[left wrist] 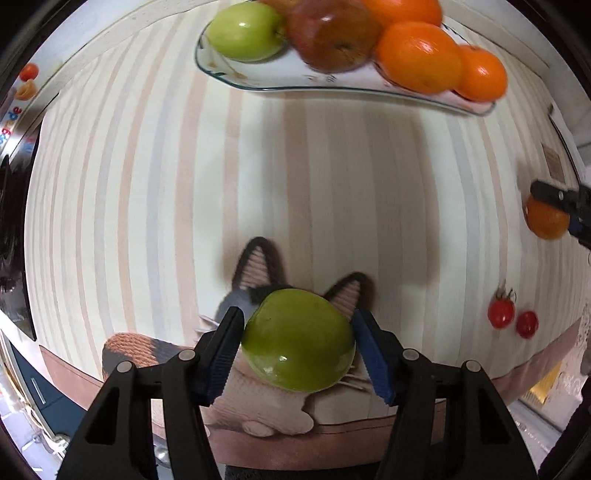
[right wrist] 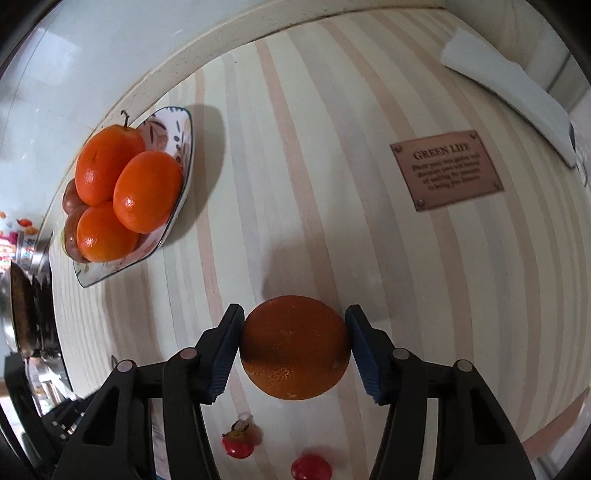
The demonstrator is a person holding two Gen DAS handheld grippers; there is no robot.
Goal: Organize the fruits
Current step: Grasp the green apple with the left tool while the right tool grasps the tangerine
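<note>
striped tablecloth (right wrist: 332,184) | brown "GREEN LIFE" label (right wrist: 446,170) on it | cat figure (left wrist: 258,295) | white folded cloth (right wrist: 509,96)

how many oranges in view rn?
4: three piled on the plate, namely and; one orange between the right gripper pads. Others may hide behind them.

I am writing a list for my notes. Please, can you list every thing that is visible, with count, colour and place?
plate: one, white with dark rim, far side of cloth
green apples: two; one on plate, one in left tool
red apple: one, on plate
oranges: four; three on plate, one in right tool
tomatoes: two, red, on cloth
cloth: one, striped, cat picture, brown label
left tool: black, blue pads, closed on green apple
right tool: black, blue pads, closed on orange
</note>
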